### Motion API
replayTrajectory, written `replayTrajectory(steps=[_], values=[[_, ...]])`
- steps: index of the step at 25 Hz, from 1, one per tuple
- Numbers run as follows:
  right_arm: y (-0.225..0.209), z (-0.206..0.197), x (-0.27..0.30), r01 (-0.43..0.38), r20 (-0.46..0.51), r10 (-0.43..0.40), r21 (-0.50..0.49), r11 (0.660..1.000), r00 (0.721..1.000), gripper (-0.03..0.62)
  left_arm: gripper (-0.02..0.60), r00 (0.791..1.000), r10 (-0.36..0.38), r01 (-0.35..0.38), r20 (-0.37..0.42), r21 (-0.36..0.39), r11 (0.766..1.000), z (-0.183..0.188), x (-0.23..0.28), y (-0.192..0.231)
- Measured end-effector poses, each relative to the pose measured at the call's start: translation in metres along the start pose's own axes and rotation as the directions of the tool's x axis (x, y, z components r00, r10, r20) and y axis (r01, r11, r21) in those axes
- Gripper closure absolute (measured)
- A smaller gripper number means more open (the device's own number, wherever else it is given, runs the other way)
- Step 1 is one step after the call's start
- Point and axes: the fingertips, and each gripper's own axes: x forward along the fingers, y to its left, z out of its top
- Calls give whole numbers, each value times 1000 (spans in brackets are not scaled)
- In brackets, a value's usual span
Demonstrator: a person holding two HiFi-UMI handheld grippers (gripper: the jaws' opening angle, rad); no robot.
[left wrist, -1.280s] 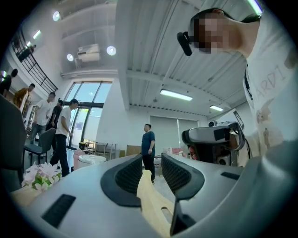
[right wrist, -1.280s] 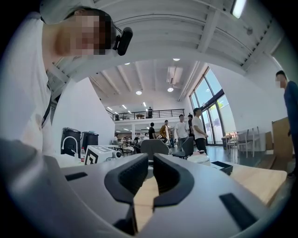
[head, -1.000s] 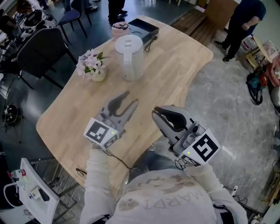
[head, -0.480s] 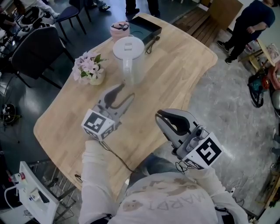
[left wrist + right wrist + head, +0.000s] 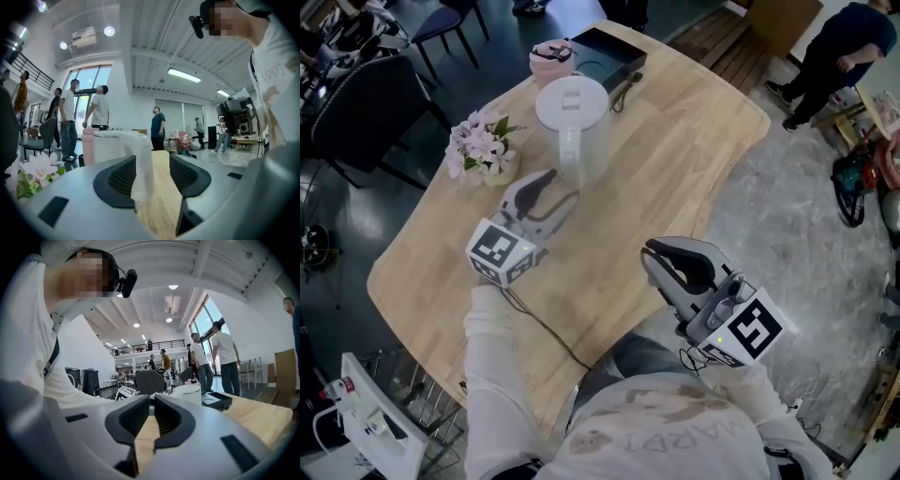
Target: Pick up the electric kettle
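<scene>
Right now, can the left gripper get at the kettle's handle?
Probably yes. The left gripper has just been opening its jaws, and the kettle handle lines up in the gap, pads not pressing. Nothing blocks it; the flowers sit aside.

Right gripper (image 5: 151, 401), jaws drawn together with nothing between them, over a wooden table (image 5: 262, 420). Beyond the jaws stand the white electric kettle (image 5: 188, 392) and a black tray (image 5: 215, 399).
</scene>
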Motion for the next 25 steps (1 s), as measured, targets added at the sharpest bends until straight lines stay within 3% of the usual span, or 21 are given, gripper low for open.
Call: replayTrajectory(steps=[9,25], values=[[-15,-12,-3,17,-30,-17,21,1000,999,555,370,994,-98,99,-49,2,995,-21,15,11],[-41,-36,-10,37,-73,-32,62,997,997,555,357,972,-230,231,-51,6,973,-29,50,8]])
